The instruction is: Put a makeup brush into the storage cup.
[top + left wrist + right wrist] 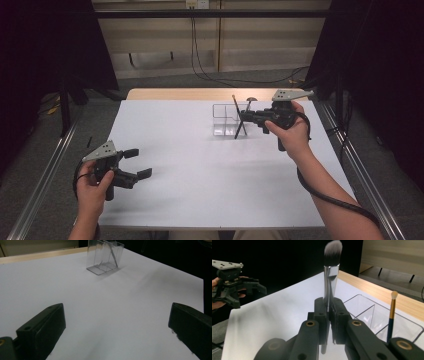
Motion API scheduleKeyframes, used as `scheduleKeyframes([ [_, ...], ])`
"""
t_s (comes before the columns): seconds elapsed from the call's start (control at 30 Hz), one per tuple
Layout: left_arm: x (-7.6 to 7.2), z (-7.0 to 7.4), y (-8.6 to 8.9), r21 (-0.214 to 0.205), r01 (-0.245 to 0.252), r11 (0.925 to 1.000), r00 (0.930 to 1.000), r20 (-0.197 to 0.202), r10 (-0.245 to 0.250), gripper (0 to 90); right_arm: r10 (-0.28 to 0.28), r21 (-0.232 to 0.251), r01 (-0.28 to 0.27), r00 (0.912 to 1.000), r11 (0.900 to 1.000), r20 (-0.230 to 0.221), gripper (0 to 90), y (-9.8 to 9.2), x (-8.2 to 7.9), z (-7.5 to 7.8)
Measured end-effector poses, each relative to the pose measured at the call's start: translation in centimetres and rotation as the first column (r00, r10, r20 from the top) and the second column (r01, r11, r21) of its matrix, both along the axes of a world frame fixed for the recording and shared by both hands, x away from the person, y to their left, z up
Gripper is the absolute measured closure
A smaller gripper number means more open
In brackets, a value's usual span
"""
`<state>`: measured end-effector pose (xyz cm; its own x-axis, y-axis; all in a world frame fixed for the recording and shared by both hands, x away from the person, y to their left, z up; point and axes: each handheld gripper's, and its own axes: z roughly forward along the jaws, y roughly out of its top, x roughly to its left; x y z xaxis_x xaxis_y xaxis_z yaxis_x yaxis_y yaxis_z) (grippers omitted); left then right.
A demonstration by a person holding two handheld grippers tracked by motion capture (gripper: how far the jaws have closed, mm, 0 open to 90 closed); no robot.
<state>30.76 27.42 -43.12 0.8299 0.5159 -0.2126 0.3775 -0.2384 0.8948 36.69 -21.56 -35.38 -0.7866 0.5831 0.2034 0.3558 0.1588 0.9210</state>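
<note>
Placing the Makeup Brush into the Clear Organizer

Holding the makeup brush (331,277) upright, the right hand-held gripper (248,118) was clamped shut on its silver ferrule, bristles up. The clear organizer (224,120) sat just below and beside that gripper, a slim blue-handled brush (391,317) already leaning inside. The right forearm extended forward. The left hand-held gripper (136,163) rested well apart, open and empty, on the tabletop (200,175).
</note>
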Motion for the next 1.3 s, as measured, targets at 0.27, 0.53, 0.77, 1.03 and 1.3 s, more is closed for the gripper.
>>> scheduleKeyframes([
  [0.27, -0.1, 0.0, 0.0, 0.000, -0.003, 1.0000, 1.0000, 0.003, 0.003, 1.0, -0.048, -0.025, 0.049, 0.9985, 0.9985, 0.025, 84.6, 0.2, 0.9, 0.4],
  [0.53, -0.1, -0.1, 0.0, -0.006, 0.000, 1.0000, 1.0000, 0.000, 0.000, 1.1, -0.088, -0.039, 0.089, 0.9951, 0.9952, 0.045, 84.6, 0.2, 1.8, 0.8],
  [0.77, -0.1, -0.2, -0.1, 0.000, 0.005, 1.0000, 1.0000, -0.001, -0.005, 1.1, -0.125, -0.064, 0.129, 0.9903, 0.9896, 0.060, 84.6, 0.3, 2.6, 0.7],
  [1.03, -0.1, -0.3, -0.1, 0.002, 0.007, 1.0000, 1.0000, 0.002, -0.007, 1.1, -0.172, -0.079, 0.177, 0.9831, 0.9811, 0.062, 84.6, 0.1, 3.9, 0.5],
  [1.3, -0.1, -0.3, 0.0, 0.000, 0.004, 1.0000, 1.0000, -0.002, -0.004, 1.1, -0.212, -0.094, 0.219, 0.9744, 0.9713, 0.075, 84.6, -0.2, 4.7, 0.8],
])
